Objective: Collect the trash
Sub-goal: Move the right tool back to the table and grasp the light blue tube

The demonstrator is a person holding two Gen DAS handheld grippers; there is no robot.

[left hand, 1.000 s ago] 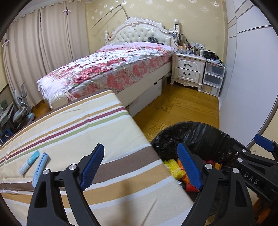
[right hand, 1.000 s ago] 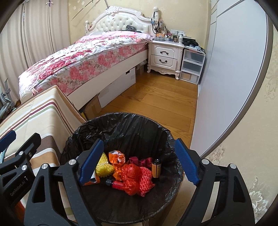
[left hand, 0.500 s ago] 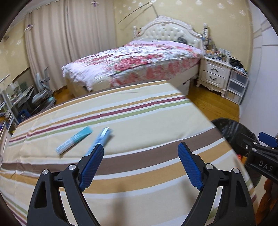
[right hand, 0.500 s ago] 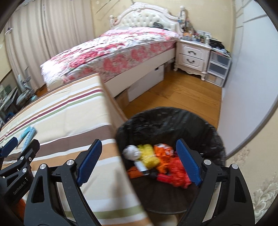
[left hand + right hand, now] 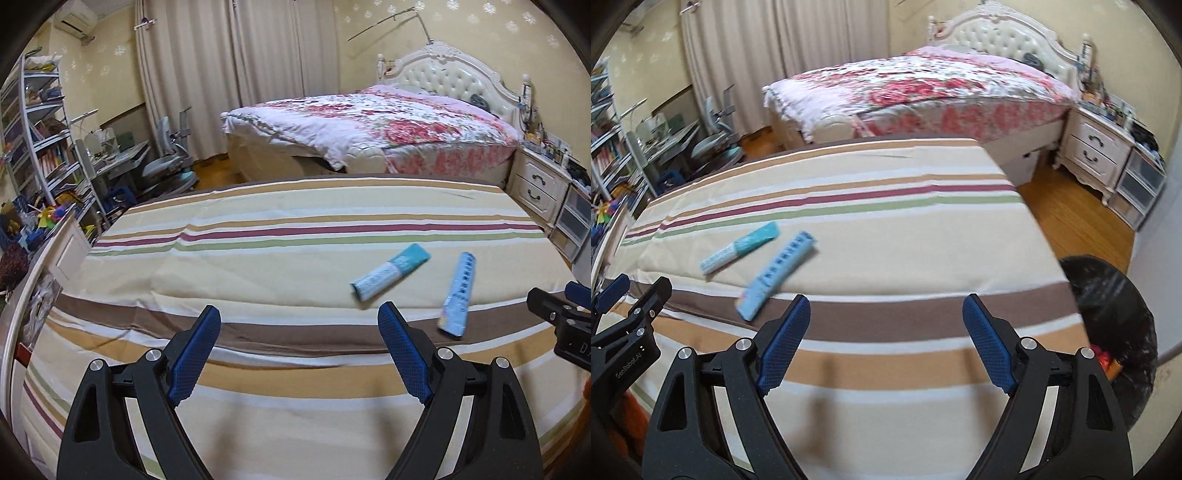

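Two long packets lie on the striped bedsheet [image 5: 258,221]: a teal and white tube-shaped wrapper [image 5: 389,271] [image 5: 740,252] and a light blue box [image 5: 458,295] [image 5: 777,274] to its right. My left gripper [image 5: 299,350] hovers open over the sheet, short of and left of both packets. My right gripper [image 5: 882,343] has nothing between its jaws, which are closing slightly; the blue box lies just ahead of its left finger. The bin with a black bag [image 5: 1108,314] sits at the bed's right edge, with orange and red trash inside.
A floral bed [image 5: 369,122] with a white headboard stands beyond the striped bed. A white nightstand [image 5: 535,184] and plastic drawers are at the right. A desk, chair [image 5: 170,166] and cluttered shelves [image 5: 33,129] fill the left. Wooden floor [image 5: 1071,221] lies beside the bin.
Both grippers swung left from over the bin to over the striped bed. The two packets moved from the far left of the views toward the middle; the bin slid to the right edge.
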